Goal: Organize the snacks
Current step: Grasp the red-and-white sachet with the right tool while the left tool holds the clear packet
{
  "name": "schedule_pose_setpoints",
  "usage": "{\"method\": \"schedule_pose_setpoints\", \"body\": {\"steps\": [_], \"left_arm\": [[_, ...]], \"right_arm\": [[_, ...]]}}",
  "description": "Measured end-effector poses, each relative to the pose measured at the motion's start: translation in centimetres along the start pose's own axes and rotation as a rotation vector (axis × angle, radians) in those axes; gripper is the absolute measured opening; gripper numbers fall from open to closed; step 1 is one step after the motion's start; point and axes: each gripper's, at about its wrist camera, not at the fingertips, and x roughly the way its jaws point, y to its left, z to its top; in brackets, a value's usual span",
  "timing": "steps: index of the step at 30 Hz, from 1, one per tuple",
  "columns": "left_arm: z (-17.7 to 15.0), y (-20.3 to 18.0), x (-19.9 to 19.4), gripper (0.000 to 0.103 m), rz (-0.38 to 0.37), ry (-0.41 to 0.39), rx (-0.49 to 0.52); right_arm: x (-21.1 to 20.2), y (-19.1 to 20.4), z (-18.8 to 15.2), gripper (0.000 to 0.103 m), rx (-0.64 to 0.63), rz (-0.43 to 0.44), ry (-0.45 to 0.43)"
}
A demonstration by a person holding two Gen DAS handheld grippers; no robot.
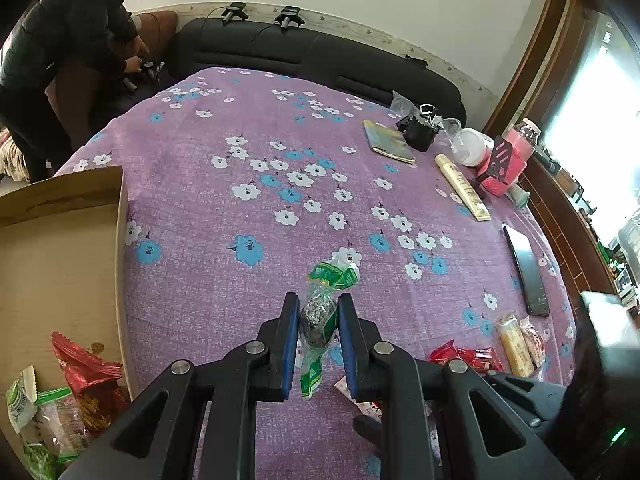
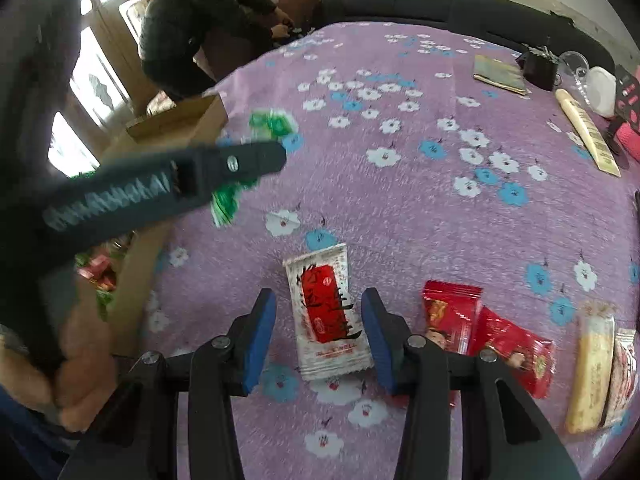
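Crinkly plastic, light and slippery — best pinched mid-body, across the dark lump inside, not by the loose green-printed ends. Green-and-clear snack packet (image 1: 320,312) clamped in the left gripper (image 1: 319,344), aloft just right of the cardboard box (image 1: 120,216). Right gripper (image 2: 319,340) part-open, holding nothing — straddling the white-and-red wrapper (image 2: 326,316), farther right of that box.
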Motion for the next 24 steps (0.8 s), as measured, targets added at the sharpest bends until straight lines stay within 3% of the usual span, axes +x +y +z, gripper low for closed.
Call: {"method": "schedule_pose_setpoints", "body": {"steps": [3, 7, 13, 18, 21, 24], "left_arm": [[-0.1, 0.0, 0.0, 0.019, -0.001, 0.002, 0.004], [-0.3, -0.3, 0.3, 0.019, 0.004, 0.010, 0.018], [-0.8, -1.3, 0.6, 0.019, 0.022, 0.004, 0.065], [-0.9, -1.4, 1.0, 0.020, 0.031, 0.013, 0.073], [-0.9, -1.4, 0.9, 0.019, 0.036, 0.006, 0.074], [-0.9, -1.4, 0.8, 0.019, 0.032, 0.008, 0.069]], "right_arm": [[-0.1, 0.8, -0.5, 0.042, -0.033, -0.045, -0.002], [-0.8, 0.9, -1.3, 0.022, -0.036, -0.107, -0.028], [-3.1, -1.1, -1.6, 0.000, 0.064, -0.074, -0.108], [-2.7, -1.2, -1.5, 0.000, 0.073, -0.044, -0.095], [-1.9, -1.1, -1.2, 0.024, 0.063, -0.081, -0.089], [-1.8, -0.7, -1.4, 0.028, 0.050, -0.073, -0.095]]}}
